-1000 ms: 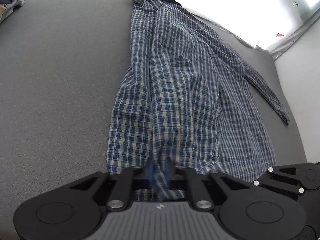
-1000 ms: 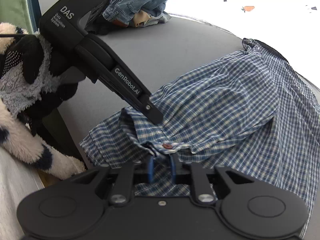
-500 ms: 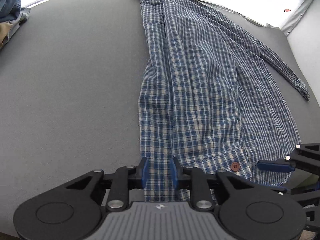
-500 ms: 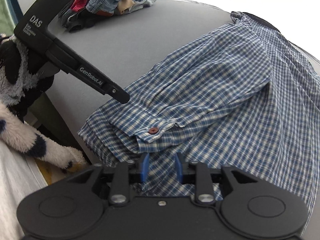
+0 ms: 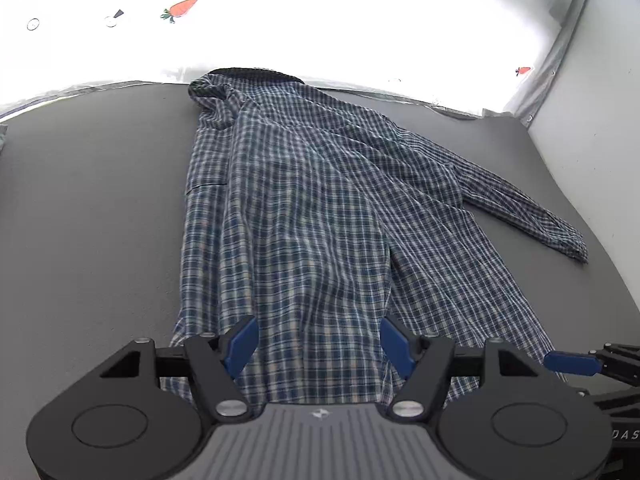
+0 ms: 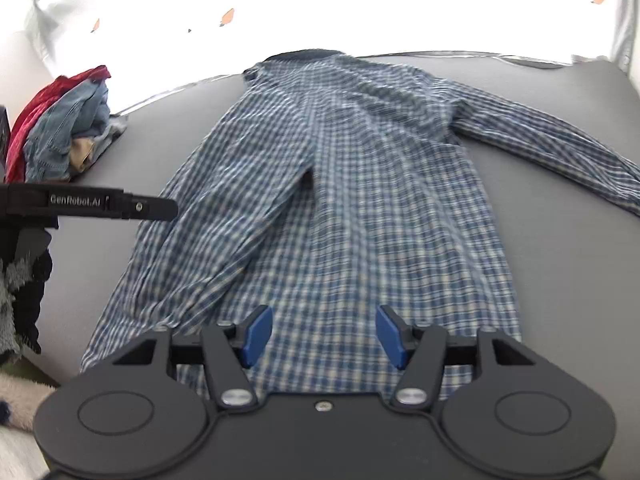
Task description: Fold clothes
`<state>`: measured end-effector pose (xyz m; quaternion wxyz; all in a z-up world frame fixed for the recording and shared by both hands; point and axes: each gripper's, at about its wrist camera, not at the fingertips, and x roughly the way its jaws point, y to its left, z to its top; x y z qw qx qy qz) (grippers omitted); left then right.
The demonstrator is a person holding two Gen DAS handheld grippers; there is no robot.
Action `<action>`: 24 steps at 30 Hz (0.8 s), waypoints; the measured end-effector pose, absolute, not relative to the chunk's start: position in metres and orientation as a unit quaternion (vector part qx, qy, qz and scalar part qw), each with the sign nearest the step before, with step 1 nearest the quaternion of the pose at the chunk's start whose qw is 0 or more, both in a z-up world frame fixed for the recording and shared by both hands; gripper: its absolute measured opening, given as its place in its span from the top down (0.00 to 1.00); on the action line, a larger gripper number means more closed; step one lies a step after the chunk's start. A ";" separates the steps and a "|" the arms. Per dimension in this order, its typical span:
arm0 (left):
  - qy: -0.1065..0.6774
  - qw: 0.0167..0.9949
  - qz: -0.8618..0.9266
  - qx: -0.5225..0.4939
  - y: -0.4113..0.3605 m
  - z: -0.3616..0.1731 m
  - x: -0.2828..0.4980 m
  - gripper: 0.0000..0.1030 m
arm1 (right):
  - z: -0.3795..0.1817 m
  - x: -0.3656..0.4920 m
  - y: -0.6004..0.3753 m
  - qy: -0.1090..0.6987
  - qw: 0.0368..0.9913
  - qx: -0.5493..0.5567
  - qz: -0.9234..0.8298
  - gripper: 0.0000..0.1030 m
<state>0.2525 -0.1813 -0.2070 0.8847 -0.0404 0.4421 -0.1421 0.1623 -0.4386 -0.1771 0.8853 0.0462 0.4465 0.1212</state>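
Observation:
A blue-and-white checked shirt lies lengthwise on the grey surface, collar at the far end, one sleeve stretched out to the right. The other sleeve is folded over its left half. My left gripper hovers over the near hem with its jaws opening; the blue pads stand apart from the cloth. My right gripper is over the hem too, jaws opening, pressing on nothing. The right gripper's blue fingertip shows at the left wrist view's right edge, and the left gripper's black finger at the right wrist view's left edge.
A pile of clothes, red and denim, sits at the far left of the surface. A furry black-and-white sleeve is at the near left edge. A white wall bounds the surface on the right, a bright patterned backdrop behind.
Both grippers were shut on the shirt's hem a second ago. They have let go, their jaws have spread, and both have drawn back from the cloth, which now lies flat.

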 end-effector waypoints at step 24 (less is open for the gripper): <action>0.471 0.881 -0.047 0.000 -0.261 -0.259 0.399 0.14 | -0.237 0.279 -0.714 0.330 0.856 0.287 -0.277 0.25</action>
